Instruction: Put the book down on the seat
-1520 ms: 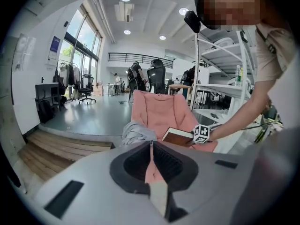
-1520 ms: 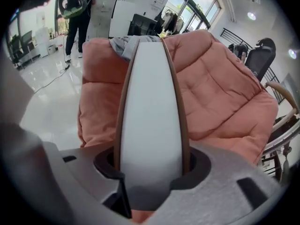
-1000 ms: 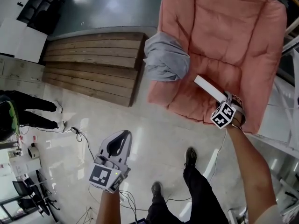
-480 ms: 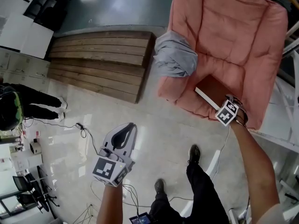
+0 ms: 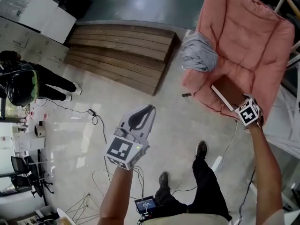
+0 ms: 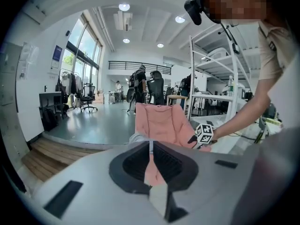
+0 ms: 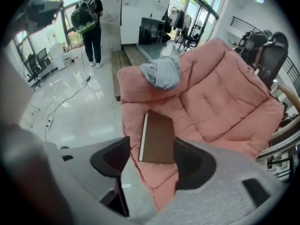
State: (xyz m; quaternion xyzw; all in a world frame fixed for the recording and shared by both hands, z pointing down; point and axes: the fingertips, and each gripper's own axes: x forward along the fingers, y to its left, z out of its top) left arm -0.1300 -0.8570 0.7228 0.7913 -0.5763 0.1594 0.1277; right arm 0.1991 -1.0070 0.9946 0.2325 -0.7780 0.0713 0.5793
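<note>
A brown book (image 5: 228, 90) (image 7: 158, 137) with white page edges lies flat on the front of the pink padded chair seat (image 5: 243, 36) (image 7: 220, 97). My right gripper (image 5: 238, 106) (image 7: 151, 150) hovers at the book's near end. Its jaws are closing, but the pads stand apart from the cover on both sides and do not press it. My left gripper (image 5: 147, 110) (image 6: 151, 146) hangs over the floor well left of the chair, shut and holding nothing. In the left gripper view the chair (image 6: 159, 121) shows ahead.
A grey cloth (image 5: 199, 53) (image 7: 161, 71) is draped over the chair's left arm. A wooden platform (image 5: 122, 53) lies to the left. A person with a backpack (image 5: 28, 81) stands at far left, with cables (image 5: 93, 118) on the floor. Metal shelving (image 5: 290, 55) borders the chair's right.
The book went from tilted up in my right gripper to lying flat on the seat, and the jaws have let go. The left gripper drifted right and up in the head view.
</note>
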